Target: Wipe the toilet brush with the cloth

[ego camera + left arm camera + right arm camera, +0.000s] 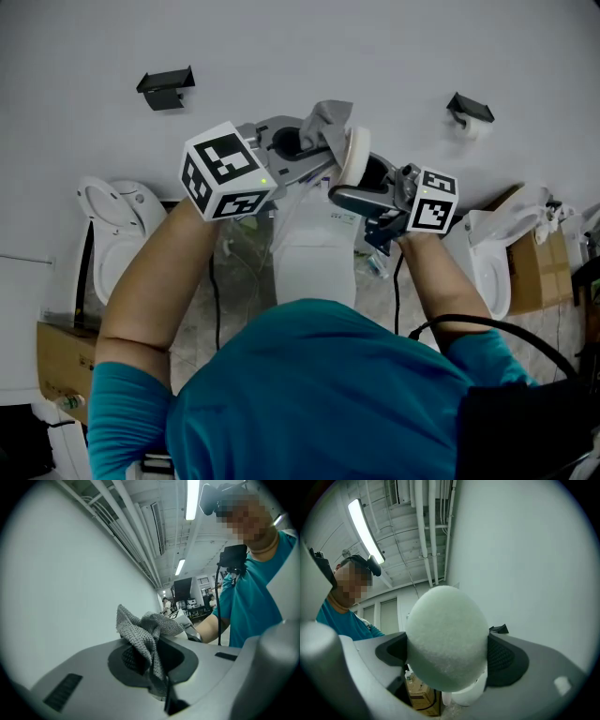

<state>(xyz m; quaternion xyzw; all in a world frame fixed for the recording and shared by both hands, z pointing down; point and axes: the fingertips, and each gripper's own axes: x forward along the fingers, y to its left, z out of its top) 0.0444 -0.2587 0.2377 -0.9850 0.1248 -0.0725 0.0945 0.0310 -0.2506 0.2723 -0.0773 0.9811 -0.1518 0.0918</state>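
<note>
A crumpled grey cloth [330,120] sticks up out of my left gripper [309,142], which is shut on it. In the left gripper view the cloth [145,634] is pinched between the jaws of that gripper [151,656] and flops over the top. My right gripper [362,174] is shut on the white fuzzy round head of the toilet brush [354,156]. In the right gripper view the brush head [445,634] fills the gap between the pads of the right gripper [447,649]. Both grippers are raised in front of the wall, and the cloth hangs just beside the brush head. The brush's handle is hidden.
Below the grippers stand three white toilets: left [112,234], middle [314,258] and right [489,267]. A cardboard box [536,267] sits at the right. On the wall are a black holder [167,89] and a paper roll holder [469,112].
</note>
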